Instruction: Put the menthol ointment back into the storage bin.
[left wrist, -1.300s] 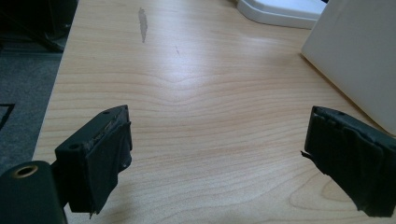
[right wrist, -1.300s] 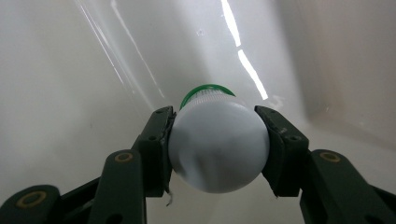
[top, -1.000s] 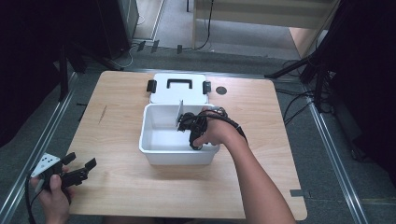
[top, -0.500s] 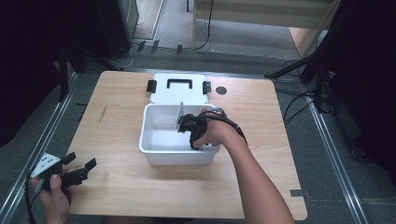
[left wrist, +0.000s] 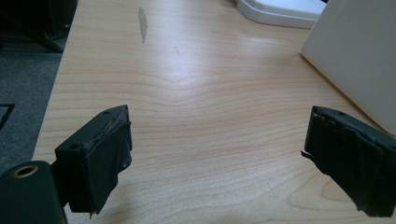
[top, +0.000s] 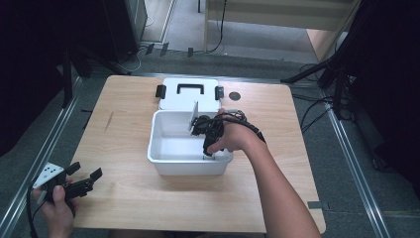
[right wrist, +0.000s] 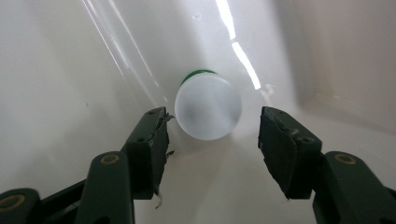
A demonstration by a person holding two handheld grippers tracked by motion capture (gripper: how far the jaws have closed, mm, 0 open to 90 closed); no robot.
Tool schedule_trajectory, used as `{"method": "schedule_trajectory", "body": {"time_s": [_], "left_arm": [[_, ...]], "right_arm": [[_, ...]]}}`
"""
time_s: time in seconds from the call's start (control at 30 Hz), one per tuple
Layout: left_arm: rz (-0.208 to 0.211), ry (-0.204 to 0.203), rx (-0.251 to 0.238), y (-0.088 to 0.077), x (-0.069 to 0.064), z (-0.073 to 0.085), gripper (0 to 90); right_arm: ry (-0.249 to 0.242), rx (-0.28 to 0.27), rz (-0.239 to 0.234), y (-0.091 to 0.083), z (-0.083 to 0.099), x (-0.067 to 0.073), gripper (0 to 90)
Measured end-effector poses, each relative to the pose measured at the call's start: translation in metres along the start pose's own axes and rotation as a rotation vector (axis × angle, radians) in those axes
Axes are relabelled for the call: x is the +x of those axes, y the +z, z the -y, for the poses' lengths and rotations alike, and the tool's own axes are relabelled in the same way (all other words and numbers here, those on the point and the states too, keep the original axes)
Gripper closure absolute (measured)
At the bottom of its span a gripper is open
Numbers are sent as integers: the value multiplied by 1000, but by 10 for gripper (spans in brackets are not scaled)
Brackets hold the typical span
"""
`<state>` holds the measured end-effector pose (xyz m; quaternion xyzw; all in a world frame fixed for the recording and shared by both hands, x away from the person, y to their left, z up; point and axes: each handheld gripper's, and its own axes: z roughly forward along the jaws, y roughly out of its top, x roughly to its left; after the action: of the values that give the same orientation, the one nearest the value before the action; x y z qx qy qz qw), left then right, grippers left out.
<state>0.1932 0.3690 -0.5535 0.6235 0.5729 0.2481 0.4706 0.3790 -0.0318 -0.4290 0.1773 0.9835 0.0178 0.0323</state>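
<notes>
A white plastic bin (top: 188, 166) stands mid-table. My right gripper (top: 208, 148) reaches down into its right side, held by a hand. In the right gripper view the jaws (right wrist: 212, 140) point down at a small container with a round white cap (right wrist: 208, 107) and a green body, standing on the bin floor. The jaws have just been opening; the cap sits between them with a gap on each side, untouched. My left gripper (top: 85, 171) rests at the table's front left corner, open (left wrist: 217, 158) over bare wood.
The bin's white lid (top: 190, 94) with black latches lies flat behind the bin. A thin upright panel (top: 194, 116) stands inside the bin near the back. A small dark disc (top: 235, 95) lies right of the lid. The bin's wall (left wrist: 359, 60) shows right of the left gripper.
The right hand has lifted slightly inside the bin. The left hand and its gripper have kept still.
</notes>
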Motion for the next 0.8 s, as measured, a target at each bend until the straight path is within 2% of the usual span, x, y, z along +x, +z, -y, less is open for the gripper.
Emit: {"method": "schedule_trajectory", "body": {"time_s": [0.13,0.4,0.8], "left_arm": [[1,-1,-2,0,0,0,82],[0,-1,-2,0,0,0,82],[-2,1,1,0,0,0,82]], "right_arm": [[16,-31,5,-13,5,-2,418],[38,-57,27,-38,16,-5,382],[97,-117,56,-68,47,-13,363]]}}
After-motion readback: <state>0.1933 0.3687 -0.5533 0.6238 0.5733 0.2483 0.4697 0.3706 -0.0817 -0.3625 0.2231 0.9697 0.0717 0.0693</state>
